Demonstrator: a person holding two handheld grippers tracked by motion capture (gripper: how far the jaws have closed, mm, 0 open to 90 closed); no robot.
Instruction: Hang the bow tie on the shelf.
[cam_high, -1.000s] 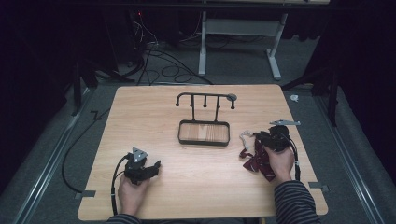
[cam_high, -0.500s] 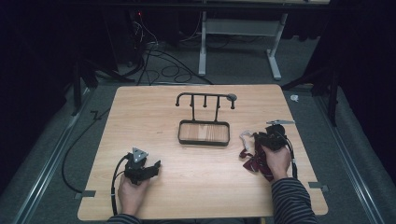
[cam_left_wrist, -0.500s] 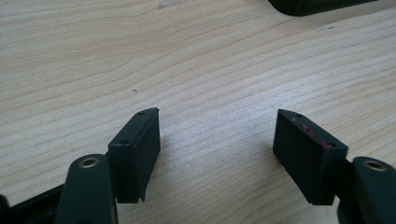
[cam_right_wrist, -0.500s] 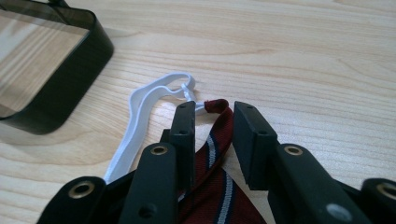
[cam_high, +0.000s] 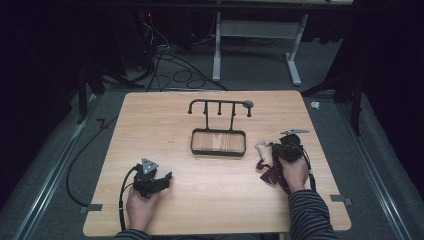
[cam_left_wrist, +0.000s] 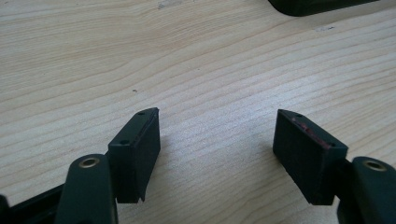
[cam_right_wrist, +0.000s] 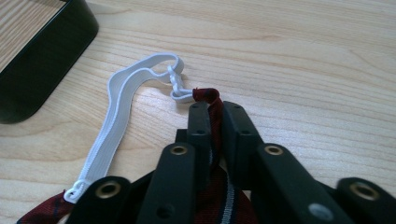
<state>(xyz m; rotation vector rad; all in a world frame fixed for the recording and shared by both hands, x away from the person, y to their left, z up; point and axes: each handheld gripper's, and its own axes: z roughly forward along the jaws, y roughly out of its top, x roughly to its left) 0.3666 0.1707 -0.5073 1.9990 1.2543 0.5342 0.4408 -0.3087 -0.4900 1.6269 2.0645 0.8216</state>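
A dark red striped cloth piece (cam_right_wrist: 208, 95) with a white elastic strap (cam_right_wrist: 119, 102) lies on the wooden table at the right. My right gripper (cam_right_wrist: 212, 109) is shut on the red cloth's end, its jaws having just been closing with the cloth between them. From above, the right gripper (cam_high: 275, 150) sits over the cloth (cam_high: 272, 176), and the strap (cam_high: 261, 146) curls to its left. My left gripper (cam_high: 167, 178) rests at the front left. Its jaws stand open (cam_left_wrist: 217, 135) over bare wood, nothing between them.
A black tray with a wooden floor (cam_high: 218, 151) stands mid-table, a black hook rack (cam_high: 219, 106) rising behind it. The tray's corner (cam_right_wrist: 42, 56) is just left of the strap. A small metal clip (cam_high: 295, 132) lies beyond the right hand.
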